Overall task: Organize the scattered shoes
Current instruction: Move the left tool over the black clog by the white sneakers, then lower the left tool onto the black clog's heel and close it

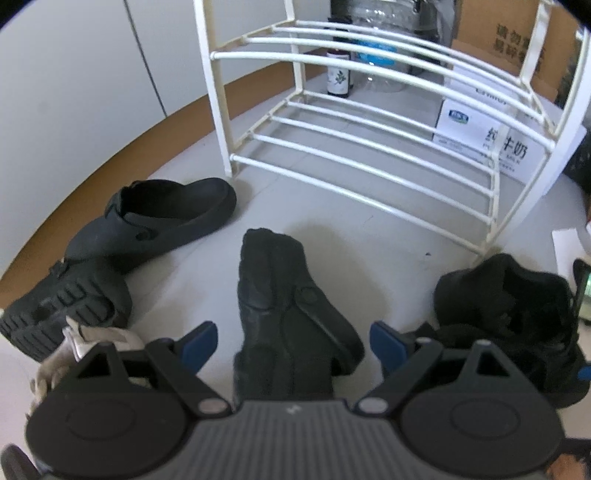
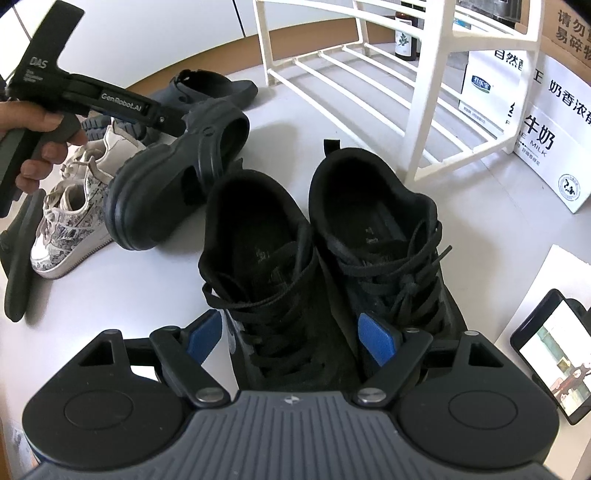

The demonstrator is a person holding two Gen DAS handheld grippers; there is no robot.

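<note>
A black clog (image 1: 295, 314) lies on its side on the pale floor between the jaws of my left gripper (image 1: 294, 345). The blue pads (image 1: 201, 345) stand off it, with floor showing on the left. In the right wrist view a hand (image 2: 22, 122) holds that left gripper (image 2: 173, 123) at the clog's (image 2: 166, 184) heel end. My right gripper (image 2: 290, 341) hovers open over a pair of black lace-up sneakers (image 2: 258, 258); they also show in the left wrist view (image 1: 509, 314). A second black clog (image 1: 155, 218) rests by the white shoe rack (image 1: 216, 92).
The shoe rack (image 2: 430, 110) has bare shelves. Behind it stand a milk carton box (image 2: 546, 122), a dark bottle (image 1: 338, 79) and a cardboard box (image 1: 495, 33). White printed sneakers (image 2: 74, 206), an overturned treaded shoe (image 1: 62, 306), a dark slipper (image 2: 20, 258) and a phone (image 2: 550, 350) lie around.
</note>
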